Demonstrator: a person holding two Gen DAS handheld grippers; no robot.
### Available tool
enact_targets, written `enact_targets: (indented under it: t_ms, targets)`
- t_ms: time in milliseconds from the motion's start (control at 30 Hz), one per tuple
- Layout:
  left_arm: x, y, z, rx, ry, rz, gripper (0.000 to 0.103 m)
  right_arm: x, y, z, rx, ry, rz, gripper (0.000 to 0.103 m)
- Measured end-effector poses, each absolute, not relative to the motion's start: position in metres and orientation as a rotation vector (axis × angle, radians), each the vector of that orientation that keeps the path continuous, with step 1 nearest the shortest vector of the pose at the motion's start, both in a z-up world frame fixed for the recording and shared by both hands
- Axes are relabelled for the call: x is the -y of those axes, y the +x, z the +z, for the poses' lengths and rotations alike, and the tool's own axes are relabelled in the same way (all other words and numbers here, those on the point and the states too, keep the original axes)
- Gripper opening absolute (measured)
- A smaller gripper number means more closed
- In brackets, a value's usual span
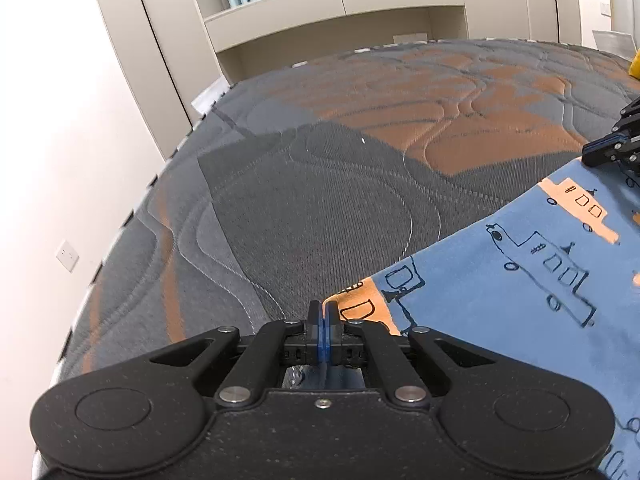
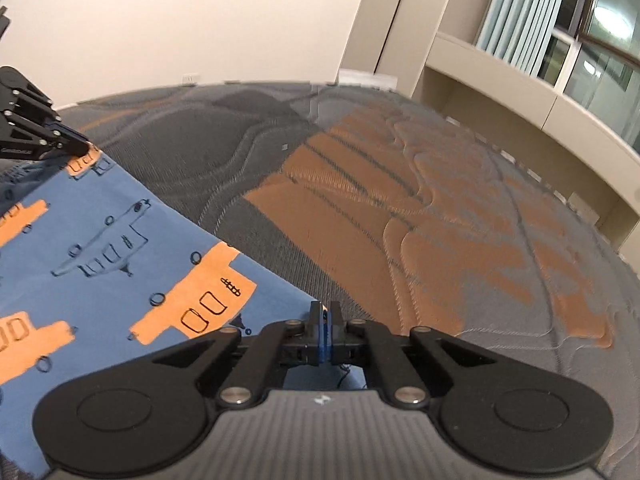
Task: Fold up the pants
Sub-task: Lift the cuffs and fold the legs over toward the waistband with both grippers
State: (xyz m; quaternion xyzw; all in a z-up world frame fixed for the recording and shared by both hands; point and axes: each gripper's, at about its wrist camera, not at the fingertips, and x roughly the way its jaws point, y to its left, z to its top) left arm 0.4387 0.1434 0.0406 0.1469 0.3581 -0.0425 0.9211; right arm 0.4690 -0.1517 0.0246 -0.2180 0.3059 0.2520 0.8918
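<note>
Blue pants (image 1: 500, 300) printed with orange blocks and line-drawn vehicles lie spread on the mattress. In the left wrist view my left gripper (image 1: 323, 308) is shut on the pants' near corner, with cloth running under its fingers. My right gripper (image 2: 325, 309) is shut on the far corner of the same edge of the pants (image 2: 100, 256). Each gripper shows in the other's view: the right gripper (image 1: 592, 156) at the right border, the left gripper (image 2: 80, 148) at the upper left, both tips on the cloth's edge.
The quilted grey and orange mattress (image 1: 320, 184) stretches ahead of both grippers. A white wall (image 1: 60, 120) runs along its left side. Beige cabinets and a shelf under a window (image 1: 340, 12) stand beyond its far end. Something yellow (image 1: 635, 66) sits at the far right.
</note>
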Motion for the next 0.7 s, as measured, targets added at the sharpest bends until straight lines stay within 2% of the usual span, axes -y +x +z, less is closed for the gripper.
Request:
enact_targets:
  t_ms: [100,133,167,200,233,267,367,467,533,600,633,700]
  targets:
    - [-0.146,0.441,0.036,-0.744,0.298,-0.106,0.001,0.151,0.473,0.012,-0.662,-0.449,0.535,0.002]
    - [-0.147,0.442,0.035,-0.746,0.296,-0.117,0.008,0.152,0.474,0.011,-0.66,-0.444,0.539,0.004]
    - [-0.149,0.442,0.035,-0.748,0.291,-0.123,0.016,0.154,0.473,0.012,-0.658,-0.431,0.54,0.012]
    - [-0.152,0.442,0.036,-0.747,0.274,-0.131,0.02,0.157,0.474,0.014,-0.661,-0.41,0.545,0.021]
    - [-0.155,0.443,0.038,-0.745,0.256,-0.133,0.025,0.16,0.474,0.017,-0.668,-0.385,0.553,0.042]
    - [-0.159,0.443,0.039,-0.741,0.233,-0.136,0.029,0.163,0.474,0.019,-0.669,-0.361,0.564,0.052]
    - [-0.169,0.444,0.04,-0.748,0.186,-0.156,0.036,0.168,0.475,0.024,-0.672,-0.33,0.59,0.053]
    - [-0.175,0.446,0.036,-0.772,0.171,-0.18,0.037,0.173,0.488,0.021,-0.729,-0.254,0.624,0.056]
    - [-0.177,0.447,0.035,-0.789,0.153,-0.197,0.033,0.177,0.497,0.015,-0.776,-0.193,0.633,0.052]
    - [-0.179,0.448,0.036,-0.81,0.117,-0.221,0.005,0.179,0.499,0.015,-0.778,-0.158,0.639,0.02]
    - [-0.18,0.448,0.037,-0.823,0.09,-0.238,0.0,0.181,0.498,0.017,-0.776,-0.153,0.641,0.004]
    - [-0.177,0.445,0.041,-0.816,0.094,-0.218,0.0,0.18,0.493,0.02,-0.784,-0.157,0.644,0.003]
